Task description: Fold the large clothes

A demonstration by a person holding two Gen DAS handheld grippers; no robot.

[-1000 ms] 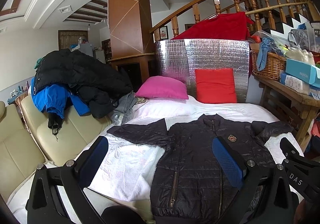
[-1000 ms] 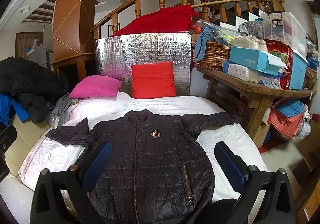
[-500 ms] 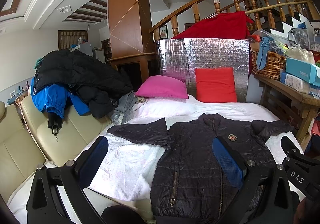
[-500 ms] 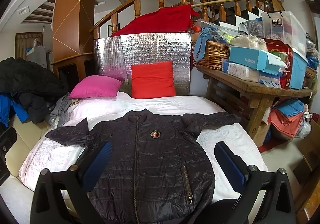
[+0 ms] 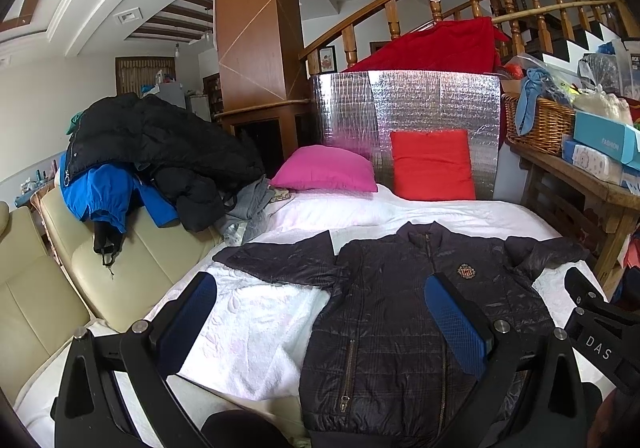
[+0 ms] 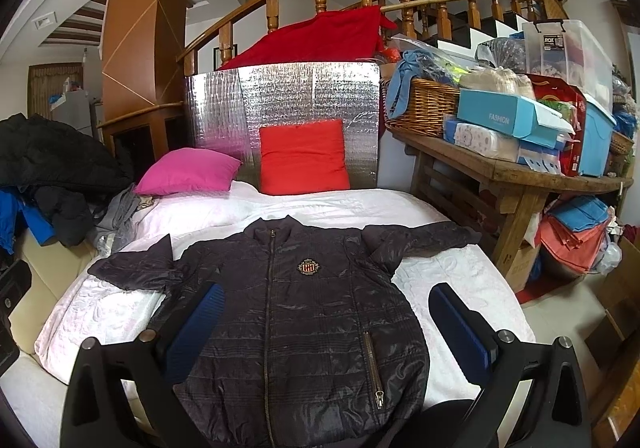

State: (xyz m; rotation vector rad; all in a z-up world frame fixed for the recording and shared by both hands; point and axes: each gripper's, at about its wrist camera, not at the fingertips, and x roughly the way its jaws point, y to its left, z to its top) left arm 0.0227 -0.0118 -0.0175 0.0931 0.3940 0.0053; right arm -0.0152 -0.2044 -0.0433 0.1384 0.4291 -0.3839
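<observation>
A dark quilted jacket (image 5: 400,308) with a crest badge lies flat, front up and zipped, on a white bed cover (image 5: 256,328), both sleeves spread out. It also shows in the right wrist view (image 6: 304,312). My left gripper (image 5: 320,284) is open and empty, held above the jacket's left side and the bare cover. My right gripper (image 6: 326,290) is open and empty, held above the jacket's lower body. Neither touches the jacket.
A pink pillow (image 5: 324,168) and a red pillow (image 5: 432,164) lean at the bed's head against a silver panel. A cream sofa (image 5: 60,288) with piled dark and blue coats (image 5: 152,152) stands left. A cluttered wooden table (image 6: 520,176) stands right.
</observation>
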